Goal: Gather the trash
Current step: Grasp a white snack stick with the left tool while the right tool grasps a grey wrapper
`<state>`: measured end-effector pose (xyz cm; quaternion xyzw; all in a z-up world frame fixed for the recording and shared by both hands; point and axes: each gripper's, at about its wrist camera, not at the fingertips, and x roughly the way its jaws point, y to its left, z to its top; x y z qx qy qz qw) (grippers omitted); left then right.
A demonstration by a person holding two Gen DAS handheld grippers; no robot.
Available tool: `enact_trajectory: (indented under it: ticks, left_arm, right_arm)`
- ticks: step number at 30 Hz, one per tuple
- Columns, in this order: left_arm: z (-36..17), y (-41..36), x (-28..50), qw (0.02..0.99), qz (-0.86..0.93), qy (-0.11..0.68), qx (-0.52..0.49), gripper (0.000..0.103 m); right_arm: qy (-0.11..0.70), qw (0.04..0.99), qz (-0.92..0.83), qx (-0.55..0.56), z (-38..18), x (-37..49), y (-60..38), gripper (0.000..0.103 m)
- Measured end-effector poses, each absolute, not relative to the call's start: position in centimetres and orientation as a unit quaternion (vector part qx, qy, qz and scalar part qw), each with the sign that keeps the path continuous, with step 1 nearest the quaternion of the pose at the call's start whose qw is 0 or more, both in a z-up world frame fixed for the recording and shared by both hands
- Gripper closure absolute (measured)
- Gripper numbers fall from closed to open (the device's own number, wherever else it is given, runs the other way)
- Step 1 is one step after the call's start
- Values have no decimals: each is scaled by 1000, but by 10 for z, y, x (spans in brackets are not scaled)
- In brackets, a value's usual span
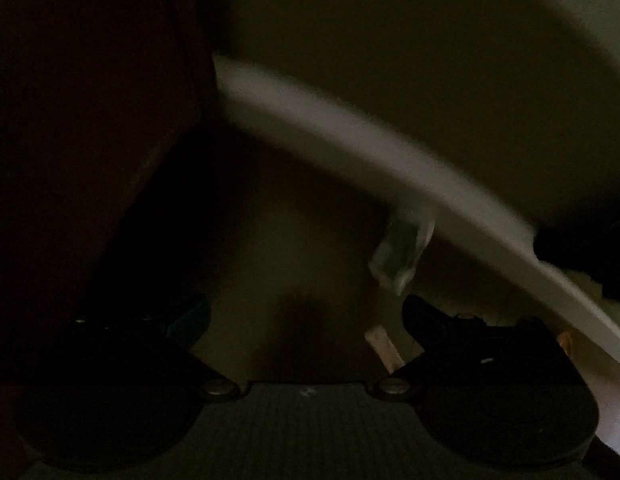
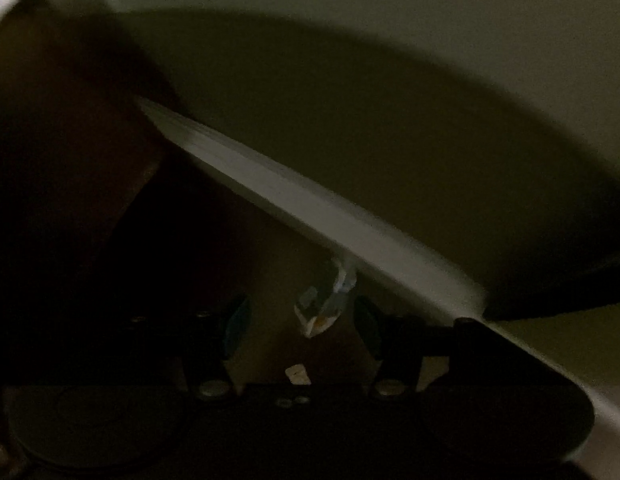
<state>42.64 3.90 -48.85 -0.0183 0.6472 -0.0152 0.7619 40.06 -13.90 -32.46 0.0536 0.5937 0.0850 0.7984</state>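
It is very dim down here, close to the floor by the pale baseboard strip (image 2: pixel 310 208) that runs along the foot of the wall, with a dark brown piece of furniture (image 2: pixel 50 140) closing off the left. The one bit of trash I can make out is a small crumpled clear plastic wrapper with pale and orange scraps on it (image 2: pixel 324 308), lying on the tan floor (image 2: pixel 270 340) right up against the baseboard. The right gripper (image 2: pixel 302 320) has its two black fingers with teal pads (image 2: pixel 238 320) spread wide on either side of the wrapper, not touching it as far as I can tell, so nothing is gripped. From the other side, the left gripper (image 1: pixel 306 316) sits a little to the left of the same wrapper (image 1: pixel 402 250), its fingers also parted and holding nothing. A small pale scrap (image 2: pixel 297 376) lies on the floor nearer the right gripper's base; whether it is more litter I cannot say. So by my reckoning the collecting is barely under way for this piece: the reach is made, but the closing, the lifting and the carrying off to a bin all remain, and no bin or bag shows in either view.
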Motion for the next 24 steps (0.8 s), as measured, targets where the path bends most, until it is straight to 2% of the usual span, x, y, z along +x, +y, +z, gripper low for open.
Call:
enact_trajectory:
  ticks: [7, 13, 24]
  left_arm:
    - [-596, 12, 401, 670, 31, 739, -68, 0]
    - [-666, -35, 365, 629, -12, 777, -30, 0]
    - [-717, -75, 337, 635, -62, 768, -49, 1]
  right_arm:
    - [646, 756, 76, 72, -410, 421, -157, 47]
    - [688, 716, 59, 102, -468, 439, -156, 48]
    - [708, 692, 41, 134, -523, 446, -167, 49]
